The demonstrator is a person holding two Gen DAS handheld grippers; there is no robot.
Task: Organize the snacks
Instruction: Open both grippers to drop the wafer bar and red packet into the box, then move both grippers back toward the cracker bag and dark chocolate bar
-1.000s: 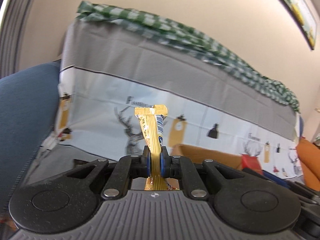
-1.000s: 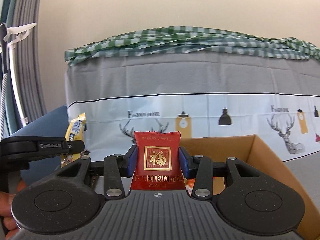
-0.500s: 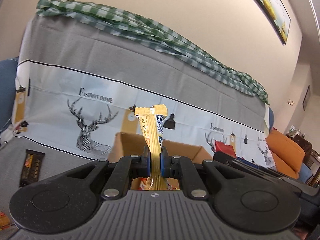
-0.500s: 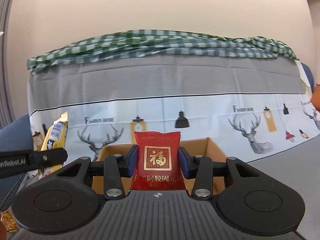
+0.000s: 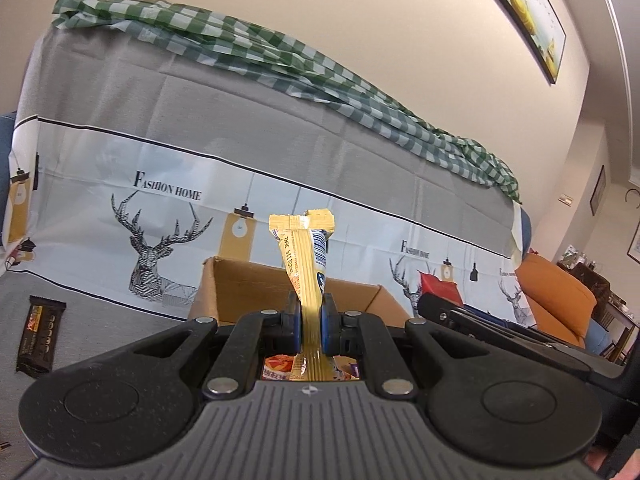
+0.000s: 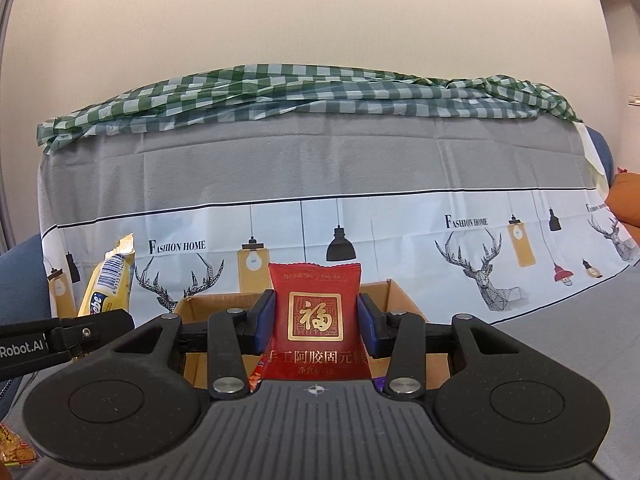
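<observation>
My left gripper (image 5: 310,322) is shut on a thin yellow snack packet (image 5: 304,256) that stands upright between the blue pads. A brown cardboard box (image 5: 256,284) lies just beyond it, with colourful snacks showing inside. My right gripper (image 6: 316,320) is shut on a red snack packet (image 6: 316,320) with a gold character, held upright over the same cardboard box (image 6: 400,300). In the right wrist view the yellow packet (image 6: 106,284) and the left gripper's finger show at the left; in the left wrist view the red packet (image 5: 438,288) shows at the right.
A dark chocolate bar (image 5: 40,334) lies on the grey cloth to the left of the box. A covered sofa back with deer print (image 6: 320,184) rises behind the box, a green checked cloth (image 6: 280,92) on top. An orange cushion (image 5: 556,300) sits far right.
Both views have swung rightward along the sofa; the cardboard box now sits straight ahead of both grippers. The chocolate bar has come into the left view. Both grips are unchanged.
</observation>
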